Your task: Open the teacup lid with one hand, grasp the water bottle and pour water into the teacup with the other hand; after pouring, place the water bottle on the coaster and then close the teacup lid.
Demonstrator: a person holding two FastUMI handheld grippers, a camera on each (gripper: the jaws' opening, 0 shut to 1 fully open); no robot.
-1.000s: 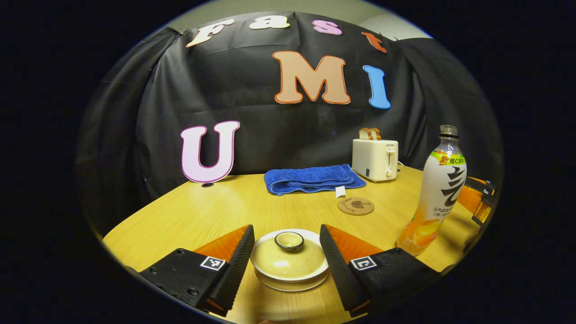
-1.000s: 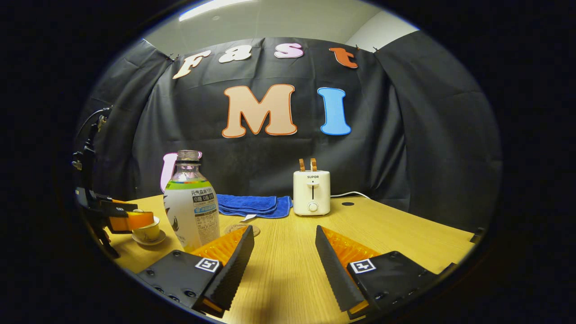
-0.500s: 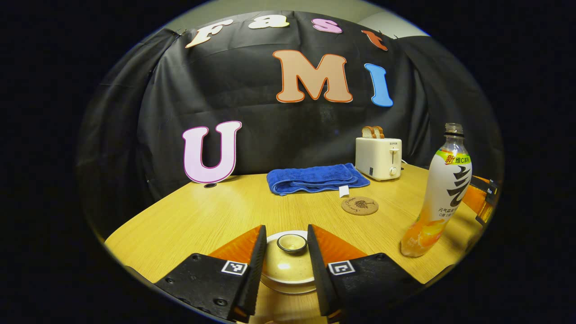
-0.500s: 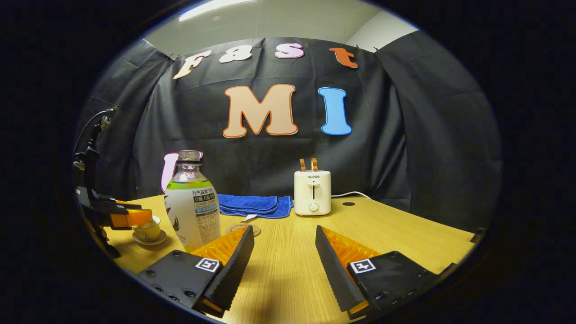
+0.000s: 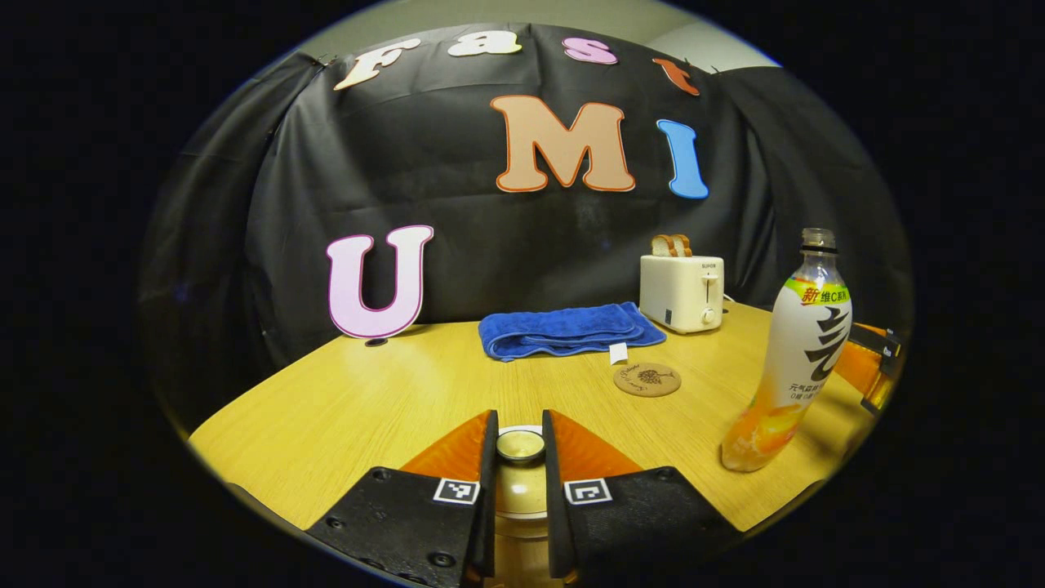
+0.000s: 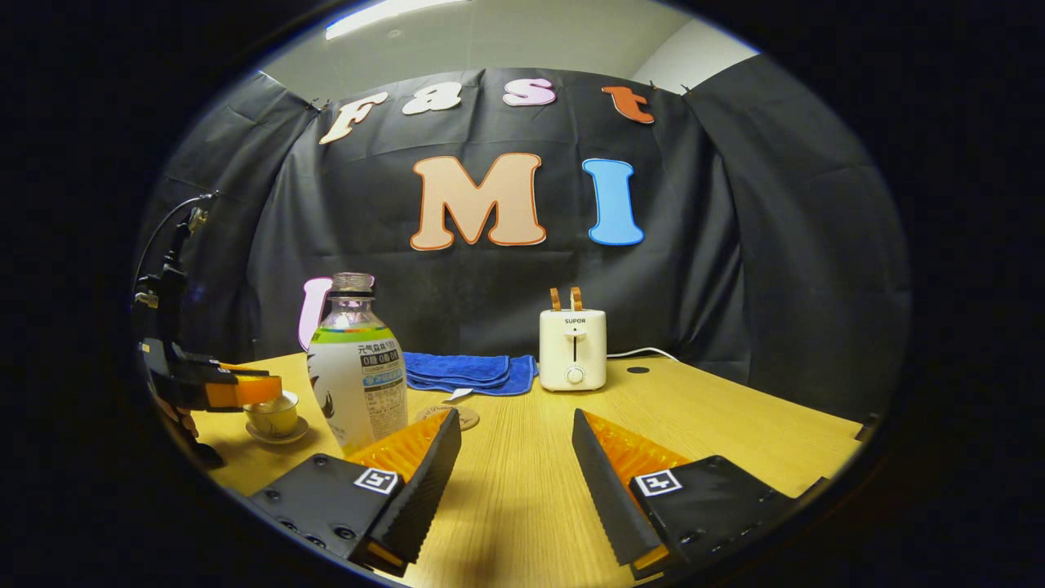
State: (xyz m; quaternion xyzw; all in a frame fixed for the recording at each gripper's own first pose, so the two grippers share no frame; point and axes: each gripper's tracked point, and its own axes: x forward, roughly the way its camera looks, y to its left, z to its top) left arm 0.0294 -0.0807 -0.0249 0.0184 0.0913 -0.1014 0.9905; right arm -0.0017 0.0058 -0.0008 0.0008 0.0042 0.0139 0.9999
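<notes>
At the bottom middle, the left gripper pinched the lid of the hard, breakable teacup by its small knob, while the right gripper waited wide open beside the light, slippery bottle.

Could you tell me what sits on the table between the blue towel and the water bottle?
In the left gripper view, the round coaster lies on the table between the blue towel and the water bottle; the toaster stands farther back.

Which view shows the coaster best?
The left gripper view: the coaster lies in the open on the table, its whole round face showing. In the right gripper view only a sliver of it shows behind the right gripper's finger, beside the bottle.
</notes>
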